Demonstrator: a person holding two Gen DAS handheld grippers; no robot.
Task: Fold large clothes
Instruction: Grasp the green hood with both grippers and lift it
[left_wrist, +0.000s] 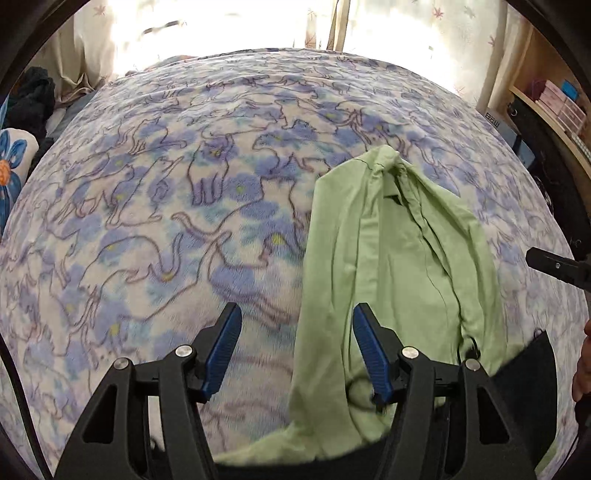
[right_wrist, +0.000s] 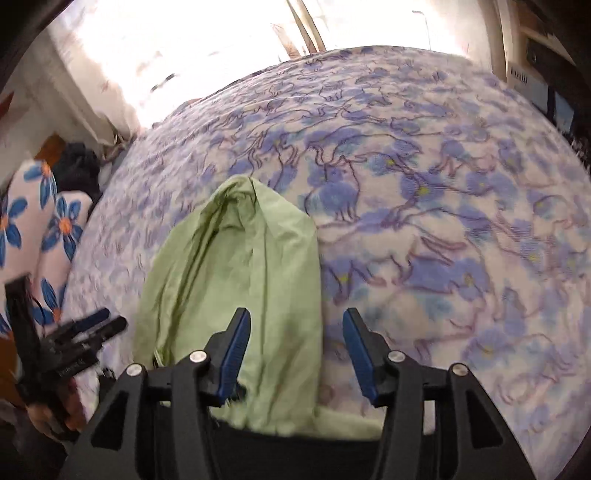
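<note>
Green shirt (left_wrist: 402, 258) on blanket (left_wrist: 166, 206), beneath left tongs (left_wrist: 297, 349), right tongs (right_wrist: 296, 349); both released.

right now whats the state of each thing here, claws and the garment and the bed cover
left claw: open, holding nothing
right claw: open, holding nothing
green garment: lying on the bed, sides folded in to a long narrow strip, wrinkled
cat-print blanket: spread flat under the garment

1 green shirt (left_wrist: 399, 258) lying on 1 cat-print blanket (left_wrist: 184, 221), 2 hand-held grippers showing, left hand-held gripper (left_wrist: 297, 350) & right hand-held gripper (right_wrist: 296, 354), 4 blue pads (left_wrist: 223, 350) altogether, 1 flower-print pillow (right_wrist: 33, 236) sitting beside 1 dark clothes pile (right_wrist: 79, 170), 2 curtains (left_wrist: 92, 55) hanging
</note>
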